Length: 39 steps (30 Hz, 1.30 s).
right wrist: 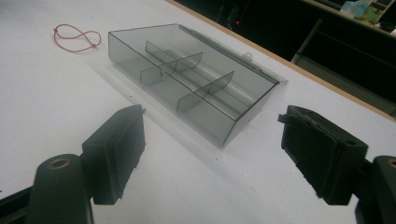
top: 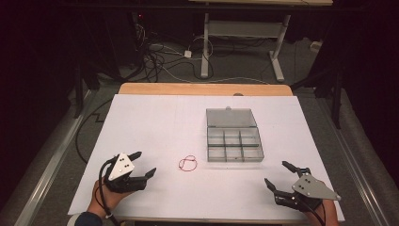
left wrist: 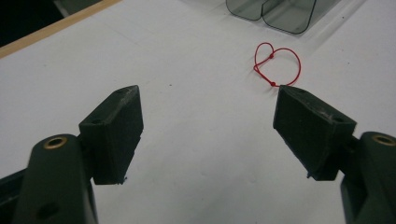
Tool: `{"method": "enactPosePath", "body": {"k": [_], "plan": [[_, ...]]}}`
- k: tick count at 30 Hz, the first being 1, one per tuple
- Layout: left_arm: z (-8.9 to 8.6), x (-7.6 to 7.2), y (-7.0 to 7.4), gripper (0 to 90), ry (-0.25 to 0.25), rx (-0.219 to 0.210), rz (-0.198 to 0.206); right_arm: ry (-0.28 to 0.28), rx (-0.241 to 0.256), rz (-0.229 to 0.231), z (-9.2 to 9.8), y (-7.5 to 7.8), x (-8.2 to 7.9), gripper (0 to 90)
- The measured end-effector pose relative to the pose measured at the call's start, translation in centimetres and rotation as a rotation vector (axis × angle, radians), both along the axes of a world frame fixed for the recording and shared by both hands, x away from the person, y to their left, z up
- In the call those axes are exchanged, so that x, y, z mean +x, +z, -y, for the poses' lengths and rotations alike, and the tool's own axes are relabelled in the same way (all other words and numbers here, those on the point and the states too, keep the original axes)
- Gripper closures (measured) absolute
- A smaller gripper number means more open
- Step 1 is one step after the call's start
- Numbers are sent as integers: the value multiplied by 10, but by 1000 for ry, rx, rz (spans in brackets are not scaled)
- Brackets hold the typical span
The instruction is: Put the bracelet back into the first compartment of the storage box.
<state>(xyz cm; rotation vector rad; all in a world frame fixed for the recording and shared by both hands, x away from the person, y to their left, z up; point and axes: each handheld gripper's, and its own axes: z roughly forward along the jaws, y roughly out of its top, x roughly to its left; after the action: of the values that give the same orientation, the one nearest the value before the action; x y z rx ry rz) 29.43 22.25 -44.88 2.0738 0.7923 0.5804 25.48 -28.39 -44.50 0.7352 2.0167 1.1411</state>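
Red string loop lies on the white desk just ahead-right of the left gripper, near the clear compartment box; left and right gripper jaws both spread apart, empty.

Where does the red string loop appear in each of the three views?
High view: red string loop lies low and centre on the white sheet, left of the box.
Left gripper view: upper right, past the right jaw's tip.
Right gripper view: top left.
Shared landmark: the clear divided box, beside the loop.
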Motion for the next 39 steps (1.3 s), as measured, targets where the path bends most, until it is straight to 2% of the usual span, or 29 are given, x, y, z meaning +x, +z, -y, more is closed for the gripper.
{"method": "enactPosePath", "body": {"k": [5,12,17,19,20,21,22,23,24,25,26,28,32,34,35,39], "plan": [[18,14,0,232,-46,-11,-39,4,-8,-10,-3,-2,1,217],[52,36,-7,233,-104,12,-116,7,-14,-13,-3,-3,1,217],[74,49,-15,247,-114,43,-174,7,-14,-19,-2,-4,2,217],[82,53,-18,301,-122,52,-192,8,-17,-22,-2,-4,2,217],[85,55,-20,301,-127,58,-200,8,-17,-22,-2,-4,2,217],[88,57,-21,337,-136,62,-211,9,-16,-23,-3,-5,2,217],[91,59,-23,440,-145,71,-224,8,-21,-25,-3,-5,2,217],[93,61,-25,440,-139,82,-230,8,-21,-25,-3,-5,2,217],[95,63,-26,507,-133,83,-237,11,-23,-28,-3,-6,2,217],[97,64,-28,507,-136,88,-251,11,-23,-28,-3,-6,2,217],[99,65,-29,561,-145,99,-257,11,-24,-28,-3,-6,2,217],[100,65,-28,602,-154,98,-255,12,-25,-28,-3,-6,2,217],[103,62,-28,767,-175,109,-246,9,-26,-30,-3,-6,2,217],[103,62,-28,786,-176,108,-243,11,-28,-29,-3,-6,2,217],[102,61,-27,838,-179,105,-239,12,-29,-27,-3,-6,2,217],[98,58,-21,844,-172,85,-201,12,-27,-26,-2,-5,2,217]]}}
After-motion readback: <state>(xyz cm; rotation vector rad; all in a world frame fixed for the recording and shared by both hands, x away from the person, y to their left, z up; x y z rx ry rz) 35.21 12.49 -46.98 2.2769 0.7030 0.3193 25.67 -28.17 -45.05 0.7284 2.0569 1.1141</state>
